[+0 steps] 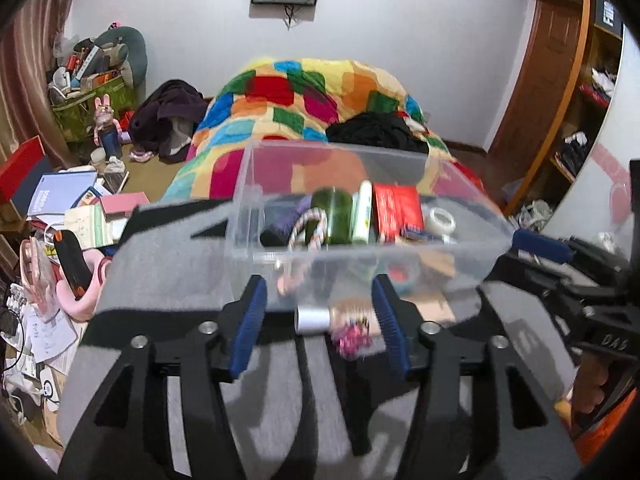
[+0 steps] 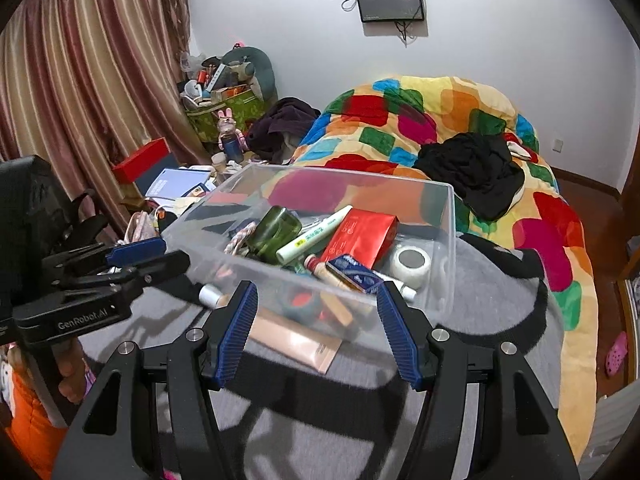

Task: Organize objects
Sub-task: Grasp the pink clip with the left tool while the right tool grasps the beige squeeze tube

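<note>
A clear plastic bin (image 1: 360,216) full of small items sits on a grey blanket (image 1: 168,272) on the bed. A silver-capped tube (image 1: 314,320) lies crosswise just ahead of the left tool (image 1: 320,312), which is released, nearer than the right tool (image 2: 316,320), also released and empty.

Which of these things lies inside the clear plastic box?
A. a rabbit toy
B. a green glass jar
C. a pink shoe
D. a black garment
B: the green jar lies on its side inside the clear box, next to a white tube and a red packet.
</note>
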`<state>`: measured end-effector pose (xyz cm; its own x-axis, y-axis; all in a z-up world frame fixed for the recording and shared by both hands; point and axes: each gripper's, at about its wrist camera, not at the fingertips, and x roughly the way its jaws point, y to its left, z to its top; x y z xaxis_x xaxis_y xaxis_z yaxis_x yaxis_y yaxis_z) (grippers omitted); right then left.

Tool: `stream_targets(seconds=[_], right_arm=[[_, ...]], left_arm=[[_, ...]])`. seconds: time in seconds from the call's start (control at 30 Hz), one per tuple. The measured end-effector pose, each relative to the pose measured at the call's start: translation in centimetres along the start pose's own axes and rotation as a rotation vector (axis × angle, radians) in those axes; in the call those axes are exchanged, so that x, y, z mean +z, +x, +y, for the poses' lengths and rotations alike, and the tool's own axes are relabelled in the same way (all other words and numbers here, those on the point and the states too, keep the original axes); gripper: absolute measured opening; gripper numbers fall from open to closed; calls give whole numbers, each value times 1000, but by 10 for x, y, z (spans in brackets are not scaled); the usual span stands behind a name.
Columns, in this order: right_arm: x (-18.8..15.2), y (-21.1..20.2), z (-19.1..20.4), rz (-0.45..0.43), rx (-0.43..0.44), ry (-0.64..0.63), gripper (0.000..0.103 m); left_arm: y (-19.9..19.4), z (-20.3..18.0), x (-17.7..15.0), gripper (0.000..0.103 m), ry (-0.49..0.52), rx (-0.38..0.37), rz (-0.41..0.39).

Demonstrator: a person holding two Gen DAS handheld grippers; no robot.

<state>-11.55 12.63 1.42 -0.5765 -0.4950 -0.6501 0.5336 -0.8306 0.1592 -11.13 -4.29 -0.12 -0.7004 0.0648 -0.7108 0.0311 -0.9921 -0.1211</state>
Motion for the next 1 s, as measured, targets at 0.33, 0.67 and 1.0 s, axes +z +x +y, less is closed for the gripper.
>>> stream_targets(seconds=[0.33,0.67,1.0], right_arm=[[-29,22,-4,112,-9,-44,58],[-36,55,-6,201,15,-9,58],[-30,74,7,249,41,-55,60]], left_arm=[[53,-14,-23,61,19,-19,192],[46,-19,-35,29,92,36,141],[28,-6,-50,29,115,13,117]])
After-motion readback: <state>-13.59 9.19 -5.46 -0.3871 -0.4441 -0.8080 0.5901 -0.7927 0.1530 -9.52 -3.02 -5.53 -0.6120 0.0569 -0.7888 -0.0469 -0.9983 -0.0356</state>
